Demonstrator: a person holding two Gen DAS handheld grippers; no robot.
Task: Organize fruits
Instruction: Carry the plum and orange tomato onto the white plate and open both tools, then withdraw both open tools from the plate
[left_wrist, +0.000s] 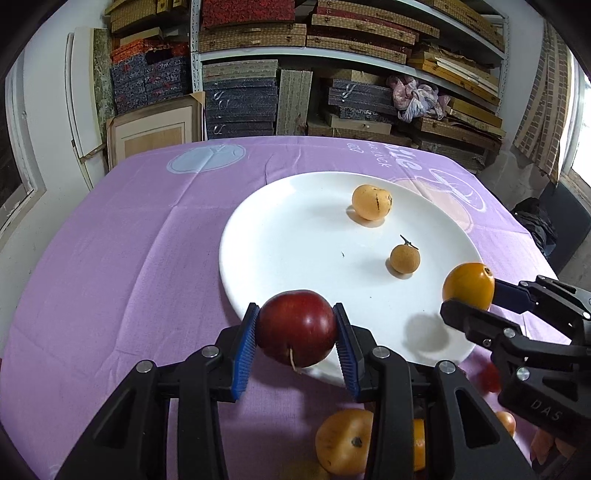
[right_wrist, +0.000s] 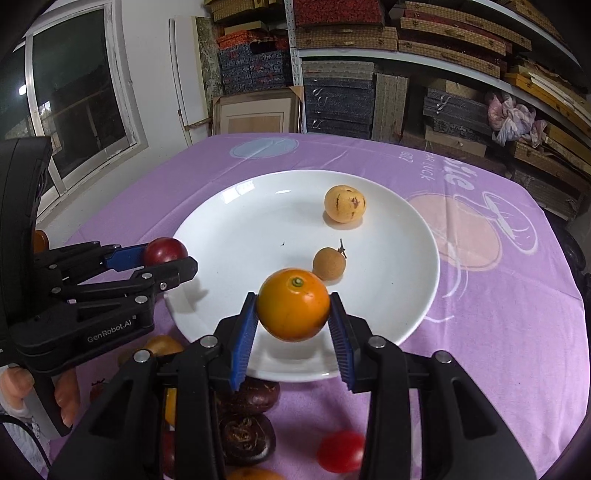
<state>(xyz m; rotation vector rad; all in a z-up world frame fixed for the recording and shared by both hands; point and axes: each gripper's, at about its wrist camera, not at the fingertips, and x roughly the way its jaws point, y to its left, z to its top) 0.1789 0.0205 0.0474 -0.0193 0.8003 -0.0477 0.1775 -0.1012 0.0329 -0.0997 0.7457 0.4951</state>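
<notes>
A white plate lies on the purple cloth; it also shows in the right wrist view. On it are a pale yellow fruit and a small brown longan. My left gripper is shut on a dark red plum, held over the plate's near left rim. My right gripper is shut on an orange fruit, held above the plate's near edge.
Loose fruit lies on the cloth in front of the plate: orange fruits, a red cherry tomato, dark wrinkled fruits. Shelves of stacked boxes stand behind the table. A window is at the left.
</notes>
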